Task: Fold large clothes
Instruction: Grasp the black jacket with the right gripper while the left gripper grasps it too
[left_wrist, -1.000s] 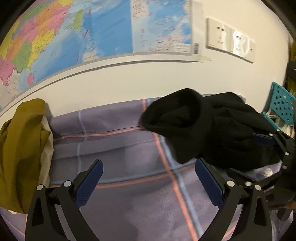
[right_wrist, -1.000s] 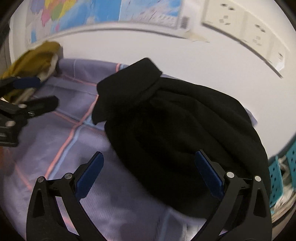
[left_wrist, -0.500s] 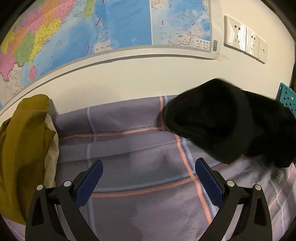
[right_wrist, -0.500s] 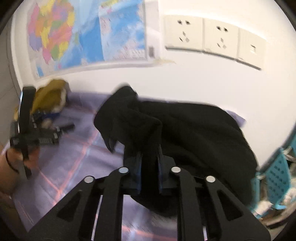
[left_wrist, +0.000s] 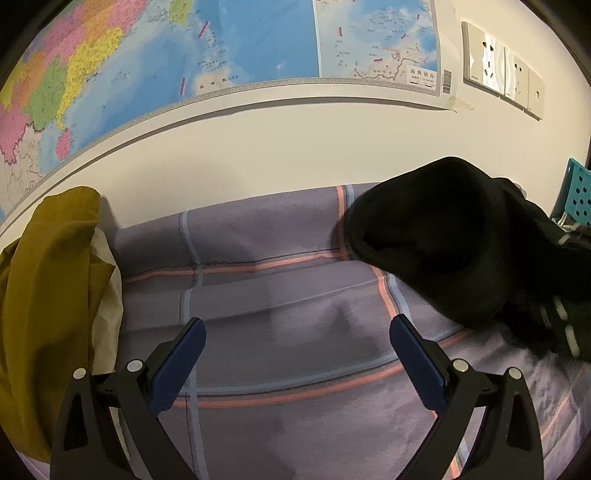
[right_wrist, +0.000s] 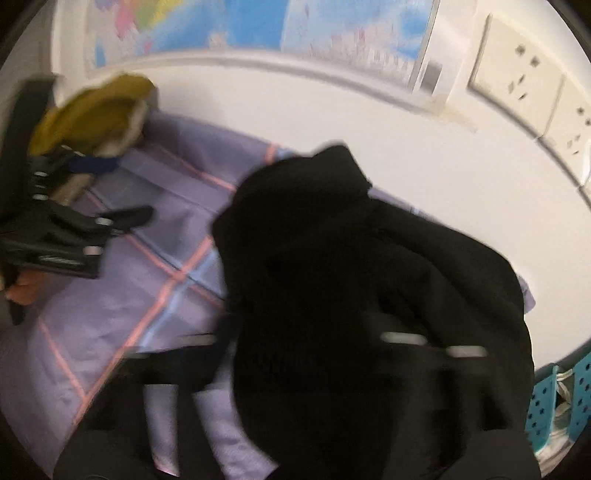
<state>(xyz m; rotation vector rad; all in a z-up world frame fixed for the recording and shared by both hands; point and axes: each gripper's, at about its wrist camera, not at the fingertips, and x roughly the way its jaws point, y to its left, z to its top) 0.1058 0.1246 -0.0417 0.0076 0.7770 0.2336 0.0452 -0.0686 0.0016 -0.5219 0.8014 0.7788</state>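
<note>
A large black garment (left_wrist: 443, 236) lies bunched at the right of a lilac plaid bedsheet (left_wrist: 277, 295). In the right wrist view the black garment (right_wrist: 332, 258) fills the middle and drapes over my right gripper (right_wrist: 295, 328). That view is blurred; the jaws are closing with the black fabric pinched between them, and the fingers are mostly hidden. My left gripper (left_wrist: 297, 332) hangs open over bare sheet, left of the garment, with nothing between its blue pads (left_wrist: 177, 358). It also shows at the left as the left gripper (right_wrist: 131, 189), held by a hand.
A mustard-yellow garment (left_wrist: 48, 277) is heaped at the sheet's left end against the wall. A teal perforated basket (left_wrist: 578, 199) stands at the far right. A wall map (left_wrist: 184, 74) and white sockets (left_wrist: 502, 66) hang above the bed.
My right gripper went from wide open over the black garment to closed on a fold of it and lifted it. The left gripper stayed open and drifted slightly over the sheet.
</note>
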